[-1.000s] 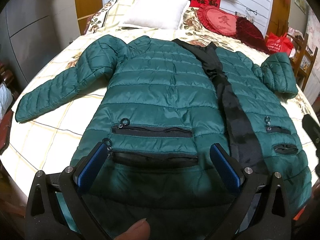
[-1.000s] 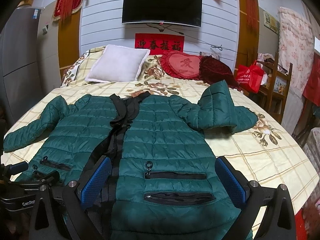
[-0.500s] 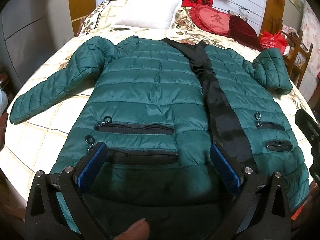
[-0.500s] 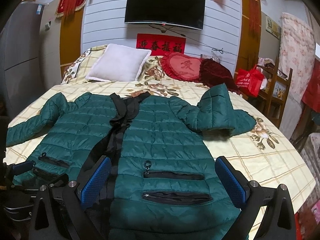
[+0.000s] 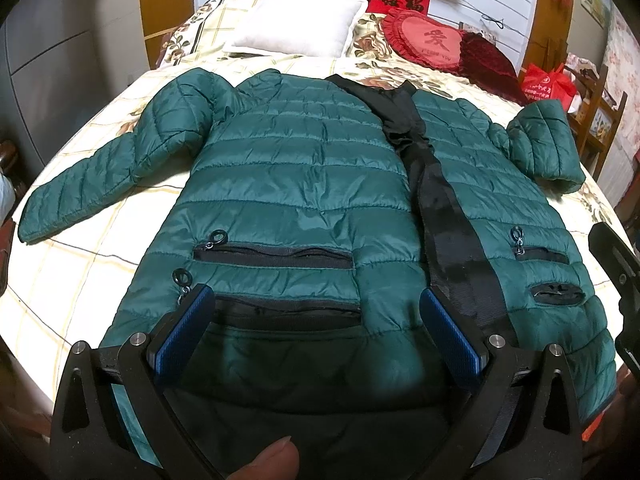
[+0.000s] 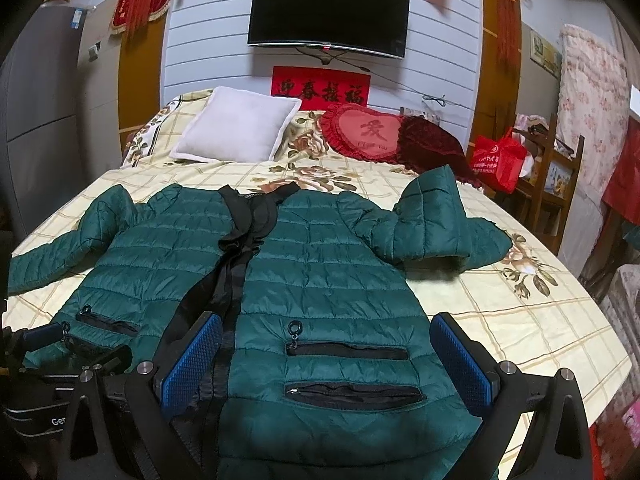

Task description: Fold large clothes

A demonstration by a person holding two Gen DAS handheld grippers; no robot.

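Observation:
A dark green quilted puffer jacket [image 5: 296, 168] lies front up on the bed, with a black zip placket [image 5: 440, 208] down its middle; it also shows in the right wrist view [image 6: 320, 264]. Its left sleeve [image 5: 100, 176] lies stretched out flat. Its right sleeve [image 6: 436, 220] is bent back over itself. My left gripper [image 5: 316, 328] is open and empty above the left hem and lower pocket. My right gripper [image 6: 328, 360] is open and empty above the right hem pockets. Neither touches the jacket.
The bed [image 6: 520, 320] has a cream checked floral sheet. A white pillow [image 6: 240, 128] and red heart cushions [image 6: 368, 132] lie at its head. A wooden chair with a red bag [image 6: 500, 160] stands to the right. A wall TV [image 6: 328, 16] hangs behind.
Both grippers have drawn back and risen slightly from the jacket's hem. The jacket has not moved.

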